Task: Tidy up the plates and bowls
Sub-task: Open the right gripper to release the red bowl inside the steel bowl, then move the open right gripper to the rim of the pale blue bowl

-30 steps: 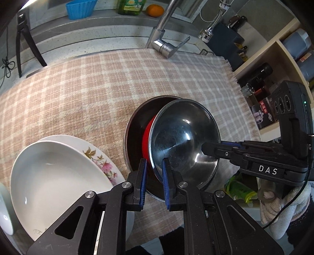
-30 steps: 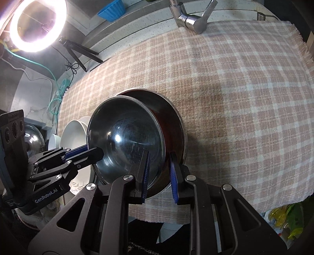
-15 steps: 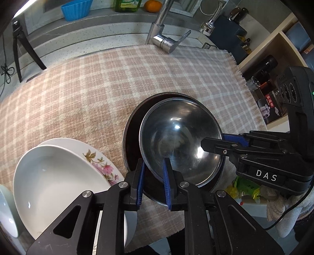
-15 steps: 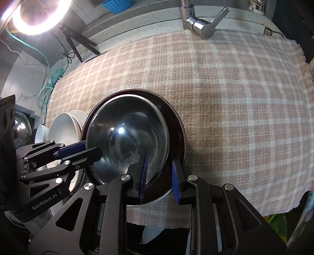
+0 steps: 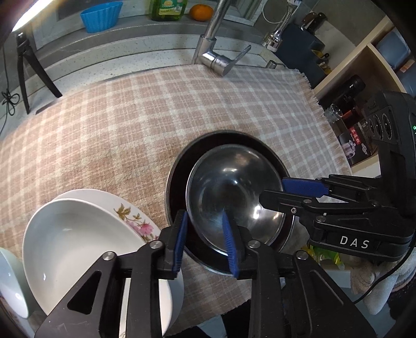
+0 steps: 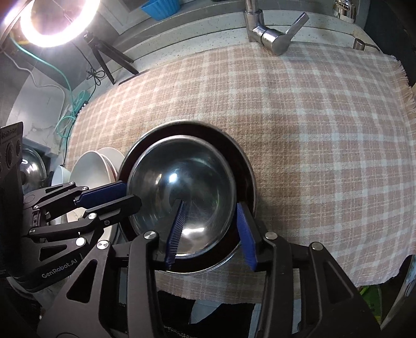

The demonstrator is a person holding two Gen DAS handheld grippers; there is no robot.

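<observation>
A steel bowl (image 5: 234, 192) (image 6: 187, 197) rests nested inside a larger dark bowl (image 5: 176, 182) (image 6: 241, 166) on the checked cloth. My left gripper (image 5: 205, 239) is open, its jaws straddling the steel bowl's near-left rim; it also shows in the right wrist view (image 6: 124, 195). My right gripper (image 6: 210, 234) is open, its jaws straddling the rim on the opposite side; it shows in the left wrist view (image 5: 273, 191). A white deep plate (image 5: 78, 249) sits on a floral plate (image 5: 135, 221) to the left.
The checked cloth (image 5: 117, 124) covers the counter. A faucet (image 5: 215, 57) stands at the back. A blue cup (image 5: 101, 15), a soap bottle and an orange sit on the back ledge. A small white bowl (image 5: 10, 283) lies far left. A ring light (image 6: 54, 20) and shelves flank the counter.
The steel bowl was tilted and held above the dark bowl; it has been lowered flat into it. Both grippers have opened and let go of its rim.
</observation>
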